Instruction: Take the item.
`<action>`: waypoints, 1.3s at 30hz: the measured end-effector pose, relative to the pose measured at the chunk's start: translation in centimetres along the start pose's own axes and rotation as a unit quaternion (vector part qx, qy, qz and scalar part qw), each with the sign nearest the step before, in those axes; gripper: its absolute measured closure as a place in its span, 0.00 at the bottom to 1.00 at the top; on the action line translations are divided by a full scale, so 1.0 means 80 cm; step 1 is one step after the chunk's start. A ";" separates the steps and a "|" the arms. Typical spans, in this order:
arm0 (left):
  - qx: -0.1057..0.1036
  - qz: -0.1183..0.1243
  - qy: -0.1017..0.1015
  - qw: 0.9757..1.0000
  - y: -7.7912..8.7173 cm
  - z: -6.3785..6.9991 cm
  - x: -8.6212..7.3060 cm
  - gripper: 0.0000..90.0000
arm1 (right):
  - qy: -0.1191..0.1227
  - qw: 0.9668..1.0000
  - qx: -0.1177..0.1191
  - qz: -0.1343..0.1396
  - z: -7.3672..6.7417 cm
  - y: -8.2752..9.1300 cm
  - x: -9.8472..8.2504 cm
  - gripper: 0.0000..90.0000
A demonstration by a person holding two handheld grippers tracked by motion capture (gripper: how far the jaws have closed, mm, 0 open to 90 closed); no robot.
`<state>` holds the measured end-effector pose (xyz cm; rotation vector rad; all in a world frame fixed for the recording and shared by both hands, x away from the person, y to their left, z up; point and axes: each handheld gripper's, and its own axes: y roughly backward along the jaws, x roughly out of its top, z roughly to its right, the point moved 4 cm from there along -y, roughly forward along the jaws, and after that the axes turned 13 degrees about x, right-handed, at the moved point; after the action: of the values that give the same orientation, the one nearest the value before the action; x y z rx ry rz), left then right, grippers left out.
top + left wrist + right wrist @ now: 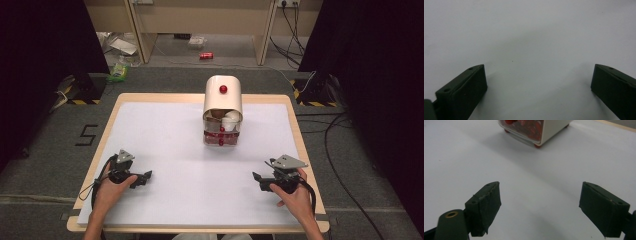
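Right gripper (pixel 258 180) wide open and empty, left gripper (pixel 145 178) likewise, both low over my white table sheet (pixel 165 130); approach step, I judge, since the white bread-bin container (pixel 223 111) sits mid-table well ahead, needing a forward reach.

white box (pixel 534 130) cut off at top edge, contents (pixel 222 120) too small to tell

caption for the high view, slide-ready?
Left gripper and right gripper, both open and empty, rest on the white table facing a white bread box with a red knob.
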<state>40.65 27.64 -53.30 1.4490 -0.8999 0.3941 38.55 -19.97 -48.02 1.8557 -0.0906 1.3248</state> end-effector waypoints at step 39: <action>0.000 0.000 0.001 1.000 0.000 0.000 0.000 0.00 | 0.064 0.996 0.045 0.044 -0.046 -0.038 0.128 0.22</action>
<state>40.66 27.63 -53.30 1.4490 -0.8986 0.3951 41.79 -11.61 -41.11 1.8548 -0.0475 1.5282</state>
